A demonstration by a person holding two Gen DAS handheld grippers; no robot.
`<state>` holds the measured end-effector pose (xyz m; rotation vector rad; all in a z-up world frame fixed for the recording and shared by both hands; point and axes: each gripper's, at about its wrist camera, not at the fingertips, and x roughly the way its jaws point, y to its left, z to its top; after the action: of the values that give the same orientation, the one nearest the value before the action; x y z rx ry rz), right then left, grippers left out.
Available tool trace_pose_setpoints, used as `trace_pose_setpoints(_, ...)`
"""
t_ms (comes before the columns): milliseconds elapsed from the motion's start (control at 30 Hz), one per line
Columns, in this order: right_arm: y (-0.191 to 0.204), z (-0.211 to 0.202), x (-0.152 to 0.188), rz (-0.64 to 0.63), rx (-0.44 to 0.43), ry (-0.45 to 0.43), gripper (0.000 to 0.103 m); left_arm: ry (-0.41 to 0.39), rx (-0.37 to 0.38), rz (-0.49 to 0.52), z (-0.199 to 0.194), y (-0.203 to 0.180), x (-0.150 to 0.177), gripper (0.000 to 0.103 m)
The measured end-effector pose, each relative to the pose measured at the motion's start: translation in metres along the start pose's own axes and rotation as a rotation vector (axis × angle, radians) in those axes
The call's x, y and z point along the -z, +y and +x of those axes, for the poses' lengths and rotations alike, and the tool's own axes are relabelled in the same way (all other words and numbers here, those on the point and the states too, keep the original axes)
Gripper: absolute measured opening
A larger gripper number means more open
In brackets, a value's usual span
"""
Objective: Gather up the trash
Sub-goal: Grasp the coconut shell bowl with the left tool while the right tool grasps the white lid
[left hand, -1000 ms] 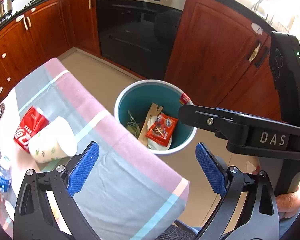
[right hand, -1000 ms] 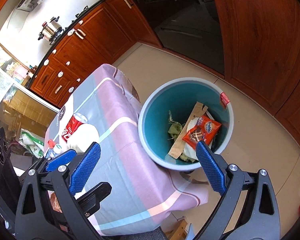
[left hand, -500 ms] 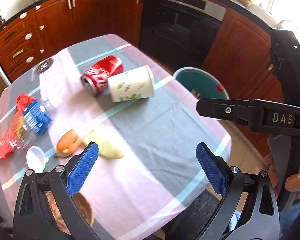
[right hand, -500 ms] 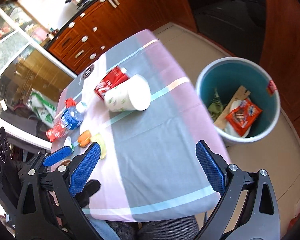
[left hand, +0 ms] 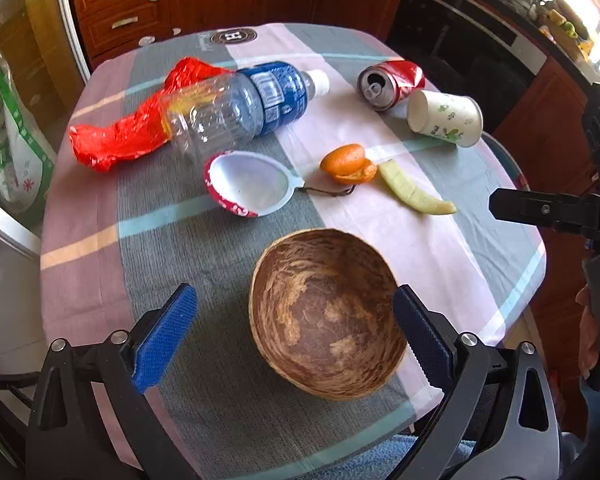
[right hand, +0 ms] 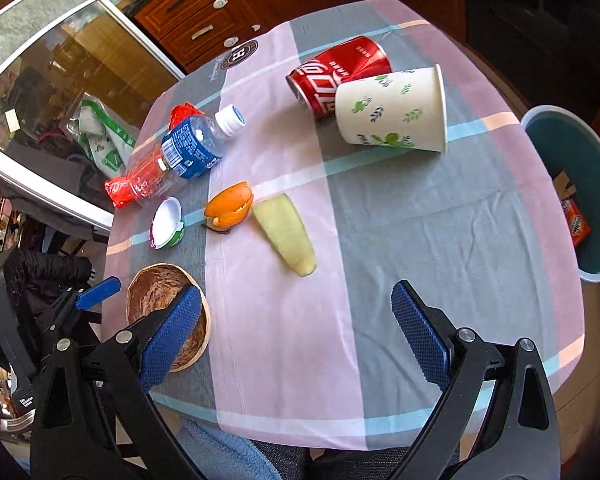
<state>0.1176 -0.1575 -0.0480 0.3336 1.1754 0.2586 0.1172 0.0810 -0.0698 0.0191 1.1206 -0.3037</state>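
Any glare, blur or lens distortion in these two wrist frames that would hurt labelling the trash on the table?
Left wrist view: window glare blows out the top right corner; strong fisheye bending at the edges; the plastic bottle and wooden bowl are sharp. Right wrist view: evenly lit, no motion blur; paper cup and red can crisp; the teal bin is cut off at the right edge.

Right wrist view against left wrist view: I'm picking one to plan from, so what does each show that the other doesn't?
Only the right wrist view shows the teal bin beside the table, with trash inside. Only the left wrist view shows the can's open top and the whole bowl. Both show the bottle, paper cup, orange peel, and an open claw.
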Motion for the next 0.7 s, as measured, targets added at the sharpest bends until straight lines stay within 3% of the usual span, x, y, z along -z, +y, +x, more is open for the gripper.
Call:
trace_pose_setpoints(233, 0.007, 0.015, 0.002, -0.022, 0.035, 0.027, 0.092, 0.005, 0.051, -0.002, 0.015, 0.006, 0.010, 0.097)
trace_pose_setpoints(300, 0.007, 0.019, 0.002, -0.019, 0.048, 0.032, 0.092, -0.005, 0.068, 0.004, 0.016, 0.005, 0.011, 0.084)
trace_pose_setpoints(467, 0.018, 0.027, -0.002, -0.033, 0.063, 0.046, 0.092, -0.009, 0.090, 0.017, 0.020, 0.005, 0.014, 0.022)
trace_pose_setpoints(567, 0.031, 0.032, -0.006, -0.060, 0.068, 0.046, 0.092, -0.035, 0.121, 0.007, 0.013, 0.011, 0.015, 0.014)
trace_pose_setpoints(700, 0.056, 0.042, -0.014, -0.110, 0.065, 0.053, 0.092, -0.058, 0.075, -0.003, 0.001, 0.029, 0.014, 0.013)
